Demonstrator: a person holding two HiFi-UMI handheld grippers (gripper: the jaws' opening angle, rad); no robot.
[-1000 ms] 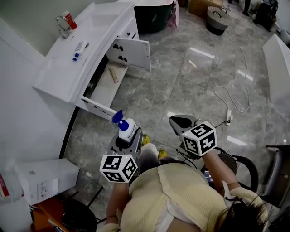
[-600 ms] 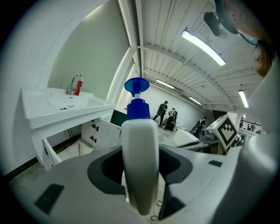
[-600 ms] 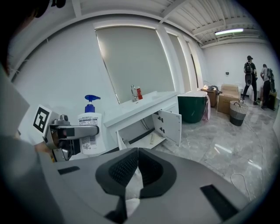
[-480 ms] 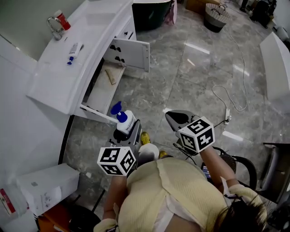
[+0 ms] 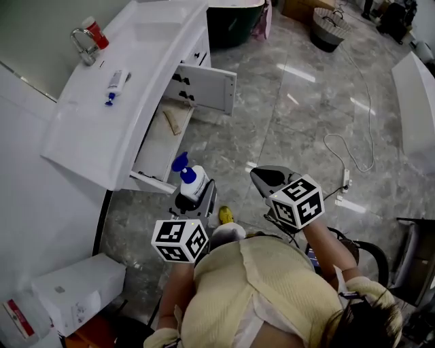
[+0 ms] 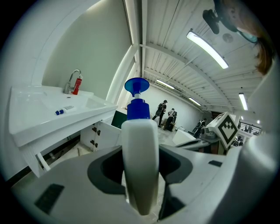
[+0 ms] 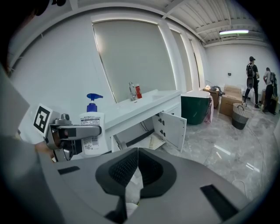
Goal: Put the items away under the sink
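Note:
A white pump bottle (image 5: 192,183) with a blue pump head stands upright in my left gripper (image 5: 195,195), which is shut on its body; up close the bottle (image 6: 139,131) fills the space between the jaws. It hangs just off the front of the white sink vanity (image 5: 115,115), whose cabinet doors (image 5: 207,87) stand open. A tan piece (image 5: 171,122) lies on the cabinet floor (image 5: 158,143). My right gripper (image 5: 266,178) hovers over the floor to the right, jaws closed together (image 7: 136,164). Something white shows below them, and I cannot tell what.
On the counter lie a blue-capped tube (image 5: 115,83) and a red container (image 5: 95,30) beside the faucet (image 5: 83,42). A dark green bin (image 5: 231,17) stands past the vanity. A white box (image 5: 75,292) sits lower left, a cable (image 5: 346,156) crosses the marble floor, and a basket (image 5: 329,27) stands far off.
The left gripper with the bottle has come a little closer to the open cabinet's near door. The right gripper has barely moved. Neither grip has changed.

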